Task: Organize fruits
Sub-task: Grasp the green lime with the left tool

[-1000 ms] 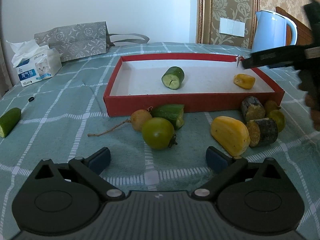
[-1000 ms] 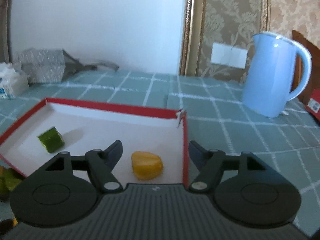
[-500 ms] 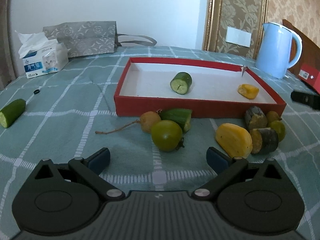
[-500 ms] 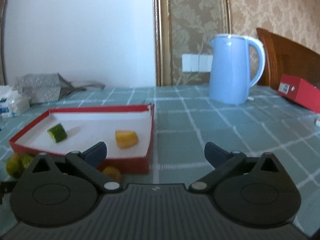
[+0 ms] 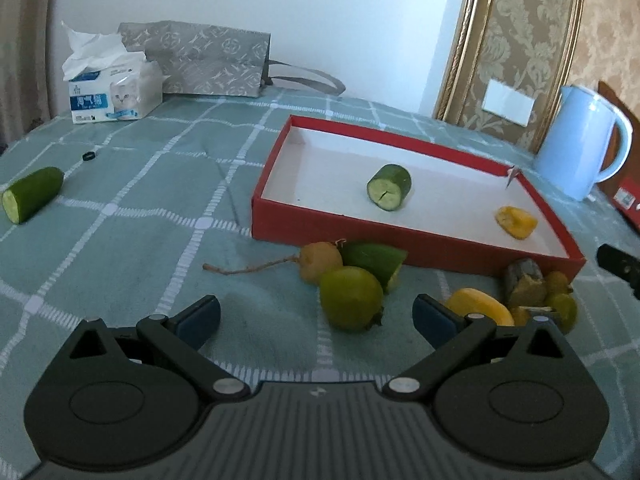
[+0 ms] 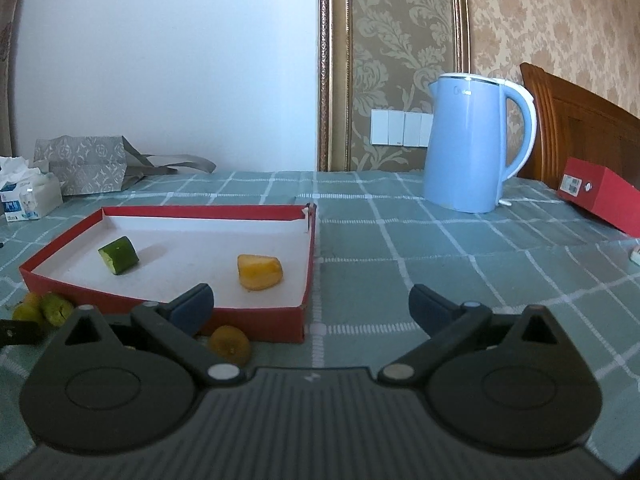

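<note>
left gripper [image 5: 316, 314] is spread wide with nothing in it, hanging low over the table with the green round fruit [image 5: 350, 297] sitting just ahead between the finger lines. right gripper [image 6: 310, 306] is also wide open and empty, parked by the near right corner of the red tray [image 6: 160, 304], with a small yellowish fruit [image 6: 230, 344] right in front of it on the cloth.

inside the tray there's a cucumber chunk [image 5: 389, 187] and a yellow piece [image 5: 515, 222]. the rest of the pile is outside, up against the front wall: a tan fruit with a long stem [image 5: 320, 258], a green wedge [image 5: 374, 260], a bigger yellow fruit [image 5: 478, 306], some dark stubby bits. another cucumber half [image 5: 32, 194] lies well apart on the far left.

what could go sideways: the green fruit is round and touching its neighbours, so a squeeze off-centre probably rolls it away or knocks the tan one. that stem could snag a finger too. both grippers are near the same pile, so they could bump.

surface is a teal checked tablecloth [image 5: 160, 208], soft and a bit wrinkled, so stuff won't slide cleanly. tissue box [image 5: 114, 94], grey bag [image 5: 200, 60], blue kettle [image 6: 474, 142], wallpapered wall behind.
</note>
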